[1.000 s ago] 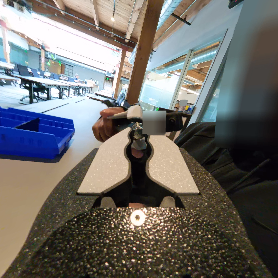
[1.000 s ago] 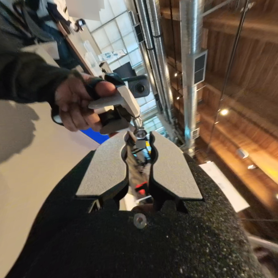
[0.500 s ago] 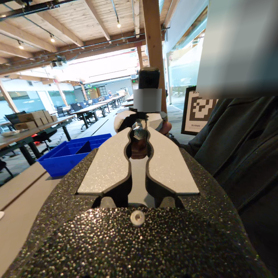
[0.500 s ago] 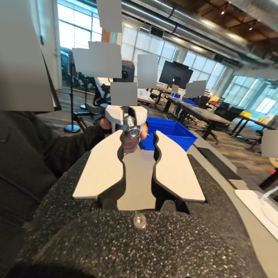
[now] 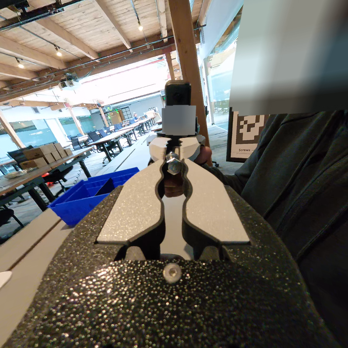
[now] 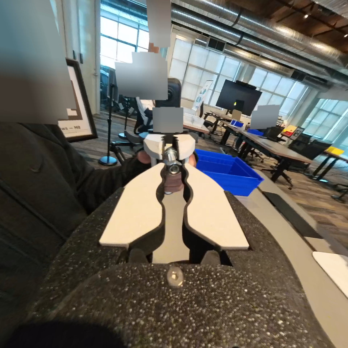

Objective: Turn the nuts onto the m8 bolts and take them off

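The m8 bolt (image 5: 173, 167) hangs in the air above the table (image 5: 28, 250), level between the 2 grippers that face each other. The nut (image 6: 173, 169) sits on its threaded end, with bare thread showing beyond it.

The left gripper (image 5: 173, 170) is clamped on the hex head at 12 o'clock in its own view. The right gripper (image 6: 173, 172) has its tips pressed to the nut's sides, so we read it as gripping the nut.

Both parts are small, rigid, light steel and slick on the faces. We judge the flats the place to hold; pads on the corners or the thread would slip once we twist. The nut is the fiddlier piece — thin, easy to cock or drop.

A blue bin (image 5: 90, 195) rests on the table at 9 o'clock in the left view.
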`<state>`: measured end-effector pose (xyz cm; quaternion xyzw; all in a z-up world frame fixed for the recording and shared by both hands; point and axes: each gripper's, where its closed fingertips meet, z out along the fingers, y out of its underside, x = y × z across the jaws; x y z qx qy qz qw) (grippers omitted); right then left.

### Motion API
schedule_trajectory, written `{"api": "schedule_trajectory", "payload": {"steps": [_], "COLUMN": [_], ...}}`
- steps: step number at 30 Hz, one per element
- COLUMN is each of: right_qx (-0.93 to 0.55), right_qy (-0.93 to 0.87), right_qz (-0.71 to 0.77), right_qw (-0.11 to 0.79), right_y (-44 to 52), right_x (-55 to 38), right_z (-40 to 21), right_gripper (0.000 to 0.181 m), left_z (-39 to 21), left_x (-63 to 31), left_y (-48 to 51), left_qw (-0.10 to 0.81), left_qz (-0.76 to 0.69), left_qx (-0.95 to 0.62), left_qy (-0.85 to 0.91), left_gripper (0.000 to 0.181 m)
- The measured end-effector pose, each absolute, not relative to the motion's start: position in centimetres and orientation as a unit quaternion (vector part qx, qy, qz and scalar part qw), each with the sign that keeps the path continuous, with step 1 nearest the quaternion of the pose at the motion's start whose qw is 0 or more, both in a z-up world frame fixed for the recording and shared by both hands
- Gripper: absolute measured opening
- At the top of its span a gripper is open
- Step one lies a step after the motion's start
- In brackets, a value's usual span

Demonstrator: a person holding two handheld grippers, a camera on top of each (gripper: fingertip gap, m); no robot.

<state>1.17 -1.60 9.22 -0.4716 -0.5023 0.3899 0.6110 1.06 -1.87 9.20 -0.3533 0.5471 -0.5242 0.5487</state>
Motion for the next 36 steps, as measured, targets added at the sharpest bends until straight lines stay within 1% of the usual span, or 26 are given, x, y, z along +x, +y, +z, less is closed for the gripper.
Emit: {"api": "schedule_trajectory", "payload": {"steps": [4, 9, 15, 19, 21, 23, 26, 28, 33, 36], "right_qx": [-0.439, -0.359, -0.25, -0.21, -0.225, -0.259, -0.317, -0.356, -0.431, -0.448], "right_qy": [-0.525, -0.569, -0.6, -0.601, -0.596, -0.585, -0.58, -0.573, -0.529, -0.515], "right_qz": [0.298, 0.116, -0.095, -0.16, -0.147, -0.104, -0.01, 0.059, 0.207, 0.275], "right_qw": [0.666, 0.731, 0.754, 0.754, 0.757, 0.761, 0.75, 0.736, 0.701, 0.677], "right_y": [-1.2, -0.9, -0.5, -0.3, 0.0, 0.3, 0.4, 0.3, 0.2, -0.4], "right_x": [1.2, 1.5, 1.9, 2.1, 2.1, 2.1, 1.7, 1.5, 1.1, 1.0], "right_z": [9.2, 8.9, 8.3, 8.3, 8.3, 8.4, 8.2, 8.2, 8.8, 9.1], "right_gripper": [0.014, 0.014, 0.014, 0.014, 0.014, 0.016, 0.034, 0.039, 0.038, 0.036], "left_z": [9.3, 8.9, 8.2, 8.2, 8.2, 8.4, 8.9, 9.0, 9.5, 9.6], "left_x": [1.1, 1.4, 1.8, 1.9, 1.9, 1.8, 1.6, 1.4, 0.8, 0.6], "left_y": [-1.5, -1.1, -0.6, -0.4, -0.1, 0.0, 0.1, 0.2, -0.1, -0.4], "left_qw": [0.483, 0.371, 0.305, 0.297, 0.312, 0.342, 0.382, 0.411, 0.472, 0.503], "left_qz": [-0.59, -0.678, -0.724, -0.735, -0.727, -0.714, -0.694, -0.673, -0.632, -0.602], "left_qx": [-0.394, -0.435, -0.443, -0.438, -0.44, -0.433, -0.423, -0.419, -0.389, -0.374], "left_qy": [0.514, 0.462, 0.432, 0.424, 0.424, 0.431, 0.44, 0.449, 0.476, 0.495], "left_gripper": [0.014, 0.014, 0.014, 0.014, 0.014, 0.014, 0.014, 0.014, 0.014, 0.014]}}
